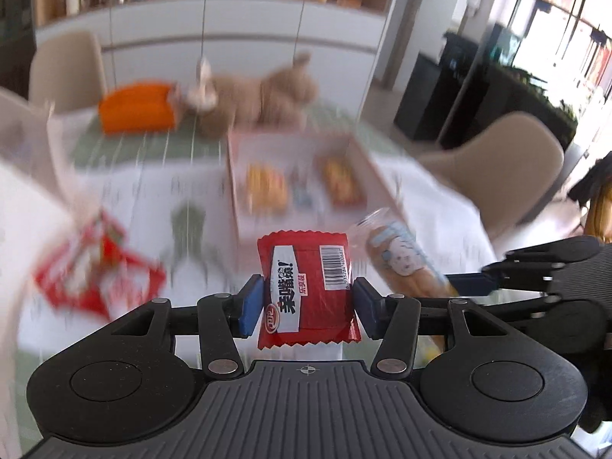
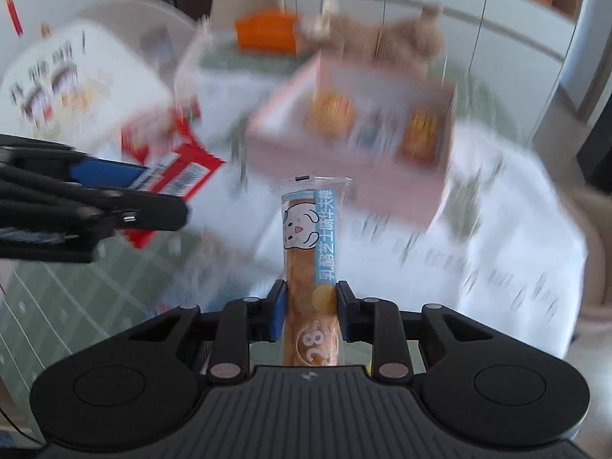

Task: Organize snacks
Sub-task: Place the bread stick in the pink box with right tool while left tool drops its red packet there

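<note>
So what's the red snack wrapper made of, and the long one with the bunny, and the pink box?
The red snack packet, held in the left tongs, looks like glossy plastic film: crimped zigzag ends. The long bunny wafer stick wrapper, in the right tongs, seems clear shiny plastic; the snack shows through. The pink box is blurred, probably matte cardboard.

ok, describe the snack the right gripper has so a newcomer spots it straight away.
Start at the pink box on the white table, then come toward the camera to the right gripper. Clamped between its blue pads and pointing at the box is the wafer stick: a long, thin, clear-wrapped golden tube with a pale blue strip and a cartoon animal face. The left gripper's red packet is flat and squarish.
</note>
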